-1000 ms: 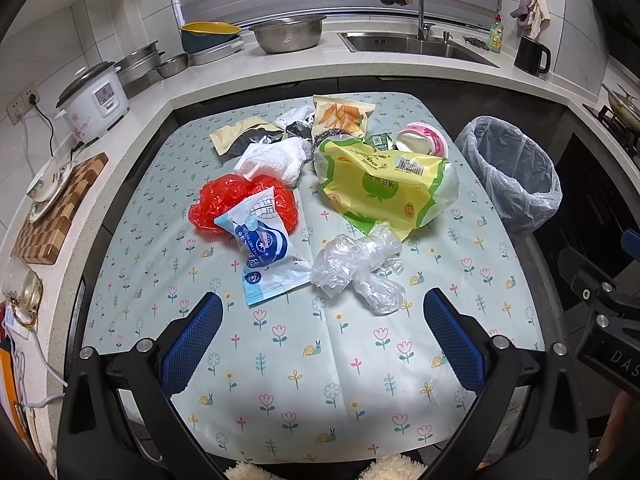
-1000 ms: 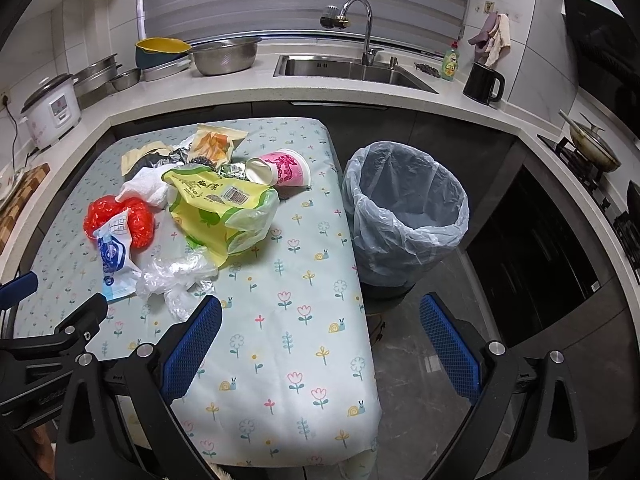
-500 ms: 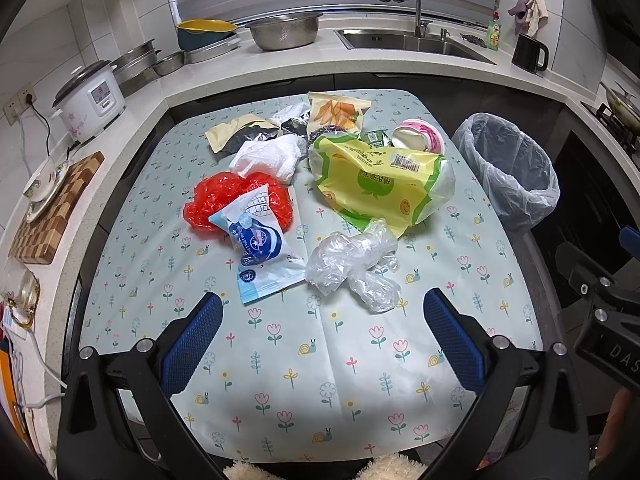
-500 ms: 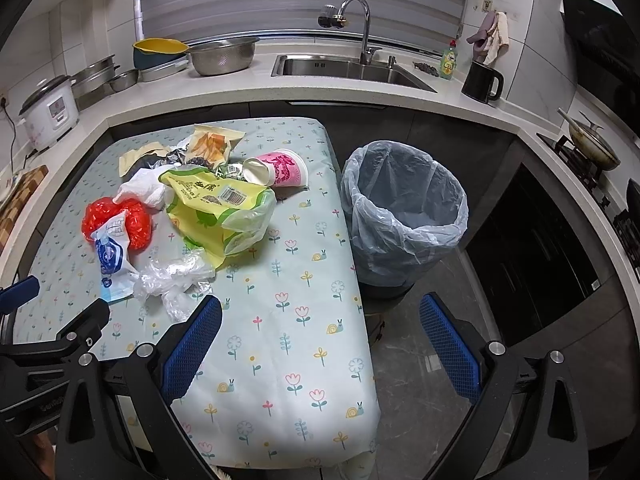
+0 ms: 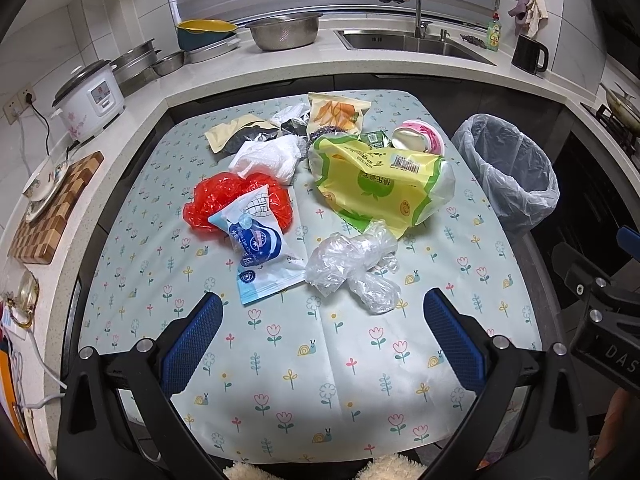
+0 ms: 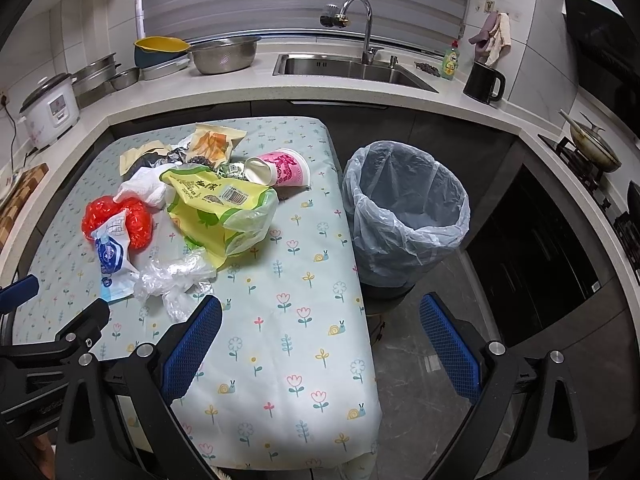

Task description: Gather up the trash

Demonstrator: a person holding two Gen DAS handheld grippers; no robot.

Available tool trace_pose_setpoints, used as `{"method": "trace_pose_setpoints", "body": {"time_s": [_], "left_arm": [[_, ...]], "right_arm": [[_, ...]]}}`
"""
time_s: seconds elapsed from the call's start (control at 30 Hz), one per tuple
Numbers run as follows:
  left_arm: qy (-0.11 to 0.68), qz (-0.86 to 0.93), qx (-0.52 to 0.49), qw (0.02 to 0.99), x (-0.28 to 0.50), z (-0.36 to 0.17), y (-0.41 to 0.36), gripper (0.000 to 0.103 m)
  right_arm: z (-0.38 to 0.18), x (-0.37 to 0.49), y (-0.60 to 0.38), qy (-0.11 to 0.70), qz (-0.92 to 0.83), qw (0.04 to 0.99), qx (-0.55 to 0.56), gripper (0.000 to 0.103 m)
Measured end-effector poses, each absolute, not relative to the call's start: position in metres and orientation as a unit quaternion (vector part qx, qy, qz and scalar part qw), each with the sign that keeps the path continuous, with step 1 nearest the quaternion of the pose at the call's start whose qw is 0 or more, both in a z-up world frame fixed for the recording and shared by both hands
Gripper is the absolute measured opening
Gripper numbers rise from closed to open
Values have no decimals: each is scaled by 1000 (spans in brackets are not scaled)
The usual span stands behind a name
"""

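Note:
Trash lies on the flowered tablecloth (image 5: 320,360): a clear crumpled plastic bag (image 5: 352,264), a blue-white wrapper (image 5: 260,248), a red plastic bag (image 5: 224,200), a yellow-green bag (image 5: 380,188), white tissue (image 5: 268,156), a pink cup (image 5: 420,140) on its side and snack packets (image 5: 336,110). A bin with a clear liner (image 6: 404,216) stands right of the table. My left gripper (image 5: 320,340) is open and empty, just short of the clear bag. My right gripper (image 6: 320,340) is open and empty over the table's right edge.
A counter wraps around the table with a rice cooker (image 5: 90,100), a wooden board (image 5: 52,208), metal bowls (image 5: 284,32), a sink (image 6: 352,68) and a black kettle (image 6: 484,82). A stove with a pan (image 6: 592,148) is at the far right.
Both grippers have drifted slightly closer to the trash pile. Nothing on the table has moved.

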State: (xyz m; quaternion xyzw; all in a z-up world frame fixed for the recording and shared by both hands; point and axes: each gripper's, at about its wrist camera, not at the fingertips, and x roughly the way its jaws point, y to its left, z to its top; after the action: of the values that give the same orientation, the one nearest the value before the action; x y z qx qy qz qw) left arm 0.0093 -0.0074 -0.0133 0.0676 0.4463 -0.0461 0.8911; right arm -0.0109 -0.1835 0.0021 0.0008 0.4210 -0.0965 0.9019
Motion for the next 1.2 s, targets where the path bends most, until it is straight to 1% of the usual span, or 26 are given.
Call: {"method": "trace_pose_setpoints", "body": {"time_s": [0.73, 1.2], "left_arm": [[436, -41, 65, 896, 14, -8, -6, 96], [453, -44, 44, 889, 21, -17, 3, 96]], "right_arm": [[2, -7, -186, 420, -99, 902, 1, 95], [0, -5, -186, 419, -100, 903, 5, 95]]}}
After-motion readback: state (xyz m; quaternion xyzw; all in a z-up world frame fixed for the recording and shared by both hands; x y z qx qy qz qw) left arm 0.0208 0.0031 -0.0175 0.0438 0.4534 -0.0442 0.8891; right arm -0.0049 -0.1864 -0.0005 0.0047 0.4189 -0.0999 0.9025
